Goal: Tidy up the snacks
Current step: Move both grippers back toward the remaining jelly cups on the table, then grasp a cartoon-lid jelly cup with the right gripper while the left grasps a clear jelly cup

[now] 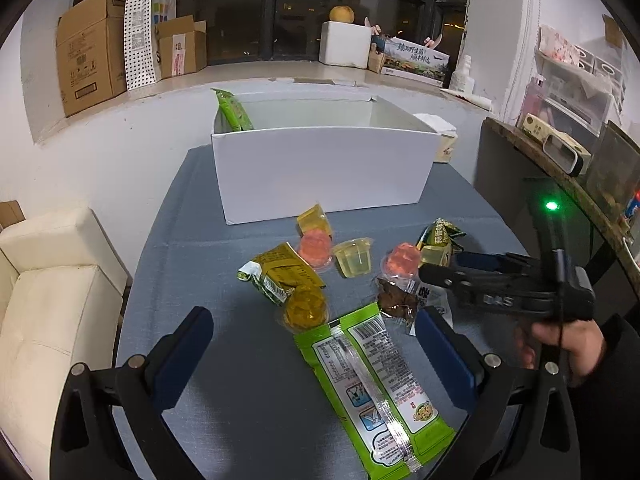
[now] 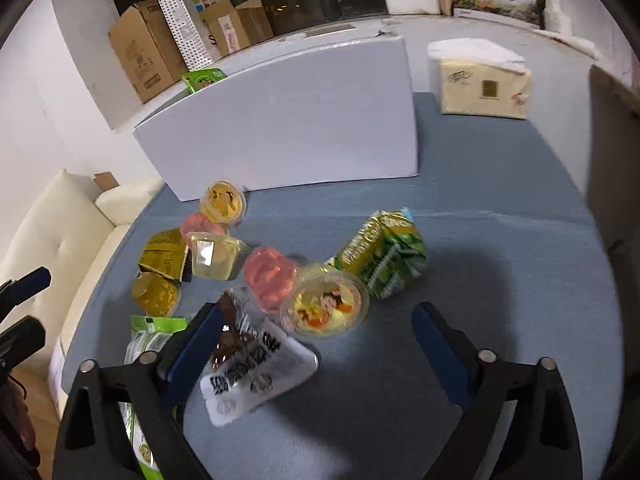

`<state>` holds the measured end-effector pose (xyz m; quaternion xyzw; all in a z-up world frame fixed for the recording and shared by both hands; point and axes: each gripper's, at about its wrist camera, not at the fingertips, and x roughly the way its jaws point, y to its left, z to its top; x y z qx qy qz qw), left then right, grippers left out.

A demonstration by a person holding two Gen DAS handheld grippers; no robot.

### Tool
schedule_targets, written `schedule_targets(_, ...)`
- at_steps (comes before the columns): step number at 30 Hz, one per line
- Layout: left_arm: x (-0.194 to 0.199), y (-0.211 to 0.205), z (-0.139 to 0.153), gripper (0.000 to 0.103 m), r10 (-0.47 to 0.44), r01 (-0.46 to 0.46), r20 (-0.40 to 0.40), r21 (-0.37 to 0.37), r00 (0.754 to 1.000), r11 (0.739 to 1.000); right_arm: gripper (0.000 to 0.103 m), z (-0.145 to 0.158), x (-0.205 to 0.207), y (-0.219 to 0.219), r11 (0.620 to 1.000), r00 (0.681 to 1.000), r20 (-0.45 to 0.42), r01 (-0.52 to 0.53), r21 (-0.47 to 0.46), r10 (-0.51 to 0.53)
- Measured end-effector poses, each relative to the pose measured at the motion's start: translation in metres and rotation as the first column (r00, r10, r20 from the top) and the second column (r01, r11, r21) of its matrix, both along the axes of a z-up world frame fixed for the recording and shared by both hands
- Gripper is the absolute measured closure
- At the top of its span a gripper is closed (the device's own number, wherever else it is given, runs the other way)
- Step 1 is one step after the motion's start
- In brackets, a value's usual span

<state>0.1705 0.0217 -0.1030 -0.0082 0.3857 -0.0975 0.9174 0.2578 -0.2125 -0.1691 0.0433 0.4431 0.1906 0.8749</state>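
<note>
A white box [image 1: 320, 168] stands at the back of the blue table [image 1: 240, 360], with one green packet [image 1: 232, 110] leaning inside it. Loose snacks lie in front: pink jelly cups [image 1: 316, 250], a clear jelly cup [image 1: 354, 258], a gold-green packet [image 1: 280, 276], an amber jelly cup [image 1: 305, 309], a dark snack pouch [image 2: 256, 372], a lidded jelly cup [image 2: 325, 306] and a green wafer pack [image 2: 380, 254]. My left gripper [image 1: 316, 344] is open above a long green packet [image 1: 376, 384]. My right gripper [image 2: 316, 340] is open over the pouch and lidded cup; it also shows in the left wrist view [image 1: 440, 276].
A tissue pack [image 2: 480, 84] sits right of the box [image 2: 280, 120]. A cream sofa [image 1: 52, 300] stands left of the table. Cardboard boxes [image 1: 92, 52] and a foam box [image 1: 346, 44] line the window ledge. A dark cabinet [image 1: 560, 184] stands at the right.
</note>
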Motion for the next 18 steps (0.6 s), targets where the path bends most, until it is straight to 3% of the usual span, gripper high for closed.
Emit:
schedule_targets(1,0.001,0.000,-0.001,0.000,0.001,-0.001,-0.005,0.001,1.000,1.000,0.027,-0.003,0.003,0.001,1.000,1.000,-0.011,-0.004,-0.005,0.004)
schedule_targets(3,0.002,0.000,-0.003,0.000,0.005,-0.005,-0.007,0.013,1.000,1.000,0.039,-0.004,0.007,0.001,1.000,1.000,-0.001,-0.025,0.006,0.025)
schedule_targets(4,0.002,-0.001,-0.004,0.000,0.005,-0.005,-0.007,0.016,1.000,1.000,0.053,-0.005,0.009,0.001,1.000,1.000,-0.007,-0.027,0.014,0.027)
schedule_targets(18,0.022,-0.019,-0.011,0.000,-0.010,0.011,-0.018,0.043,1.000,0.999,0.053,0.018,-0.021,-0.003,0.998,0.996,0.078,-0.053,0.025,0.051)
